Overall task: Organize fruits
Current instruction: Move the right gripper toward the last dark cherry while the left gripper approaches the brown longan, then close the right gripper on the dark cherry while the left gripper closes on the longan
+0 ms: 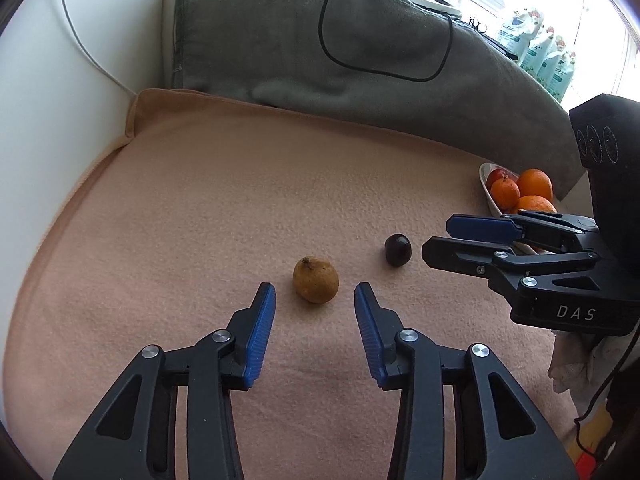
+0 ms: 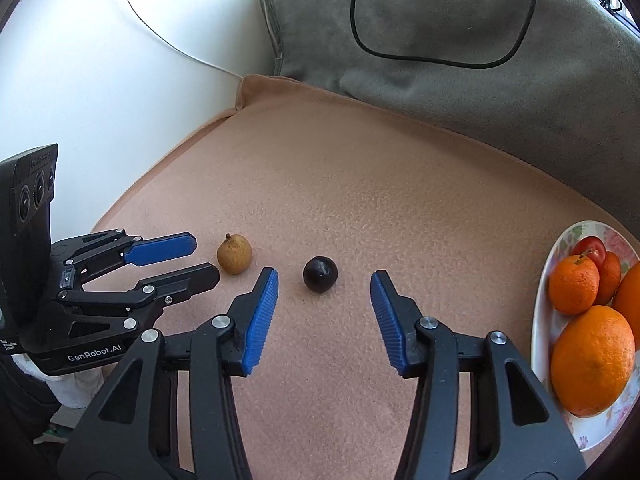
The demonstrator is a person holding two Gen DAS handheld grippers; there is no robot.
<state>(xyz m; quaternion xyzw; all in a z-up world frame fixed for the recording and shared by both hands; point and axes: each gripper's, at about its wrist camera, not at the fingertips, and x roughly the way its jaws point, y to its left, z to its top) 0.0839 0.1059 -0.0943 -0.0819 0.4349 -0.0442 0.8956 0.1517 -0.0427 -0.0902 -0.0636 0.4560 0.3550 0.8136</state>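
- Between our left gripper's [image 1: 315,290] parted, empty jaws sat the brown fruit [image 1: 316,279], untouched.
- Our right gripper [image 2: 324,280] likewise flanked the dark fruit [image 2: 320,273] without contact.
- Oranges [image 2: 592,360] filled the plate [image 2: 538,312] rightward.

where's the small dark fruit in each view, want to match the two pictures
Left wrist view: the dark fruit lies right of centre on the tan blanket, between the brown fruit and the right gripper.
Right wrist view: the dark fruit lies at centre, just beyond the right gripper's open fingers.
Shared landmark: the plate of oranges, to the right of the fruit in both views.
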